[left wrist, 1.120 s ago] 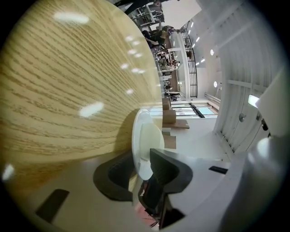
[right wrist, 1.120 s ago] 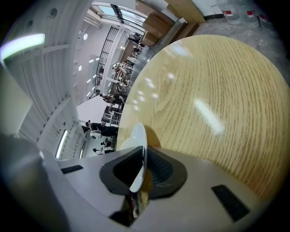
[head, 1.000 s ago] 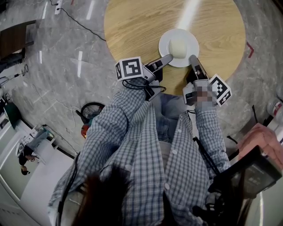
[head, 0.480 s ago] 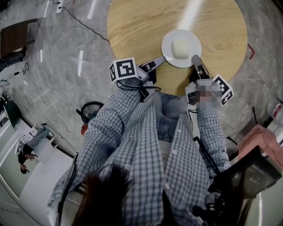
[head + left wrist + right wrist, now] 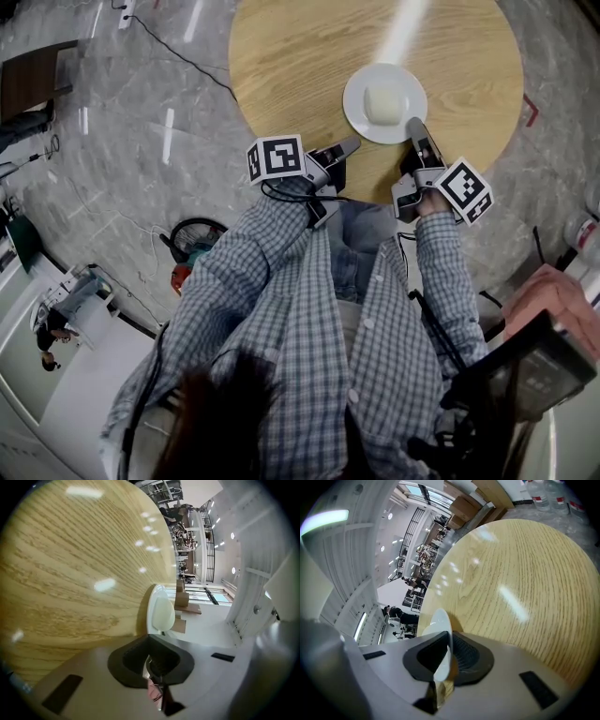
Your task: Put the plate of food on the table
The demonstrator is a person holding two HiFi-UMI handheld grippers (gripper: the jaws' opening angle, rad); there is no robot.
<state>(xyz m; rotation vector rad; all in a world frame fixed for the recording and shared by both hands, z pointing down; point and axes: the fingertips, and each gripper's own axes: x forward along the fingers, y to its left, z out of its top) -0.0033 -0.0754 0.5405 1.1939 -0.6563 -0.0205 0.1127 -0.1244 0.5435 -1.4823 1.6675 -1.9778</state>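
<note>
A white plate (image 5: 355,95) with a pale lump of food (image 5: 382,101) rests on the round wooden table (image 5: 300,56), near its front edge. My right gripper (image 5: 411,124) is shut on the plate's near rim; in the right gripper view the rim (image 5: 441,622) runs between the pads (image 5: 461,652). My left gripper (image 5: 352,143) sits apart from the plate, to its lower left. Its jaws have just been closing and now stand shut with nothing between them. The left gripper view shows the plate (image 5: 152,603) and food (image 5: 164,613) just ahead of that gripper (image 5: 149,660).
The table stands on grey marble floor with a black cable (image 5: 178,52) trailing at the left. A round black object (image 5: 194,234) lies on the floor by my left side. A pink thing (image 5: 562,295) and a dark device (image 5: 525,366) are at the right.
My left gripper has drawn back from the plate's left rim toward me and its jaws have closed empty. The right gripper and the plate have stayed put.
</note>
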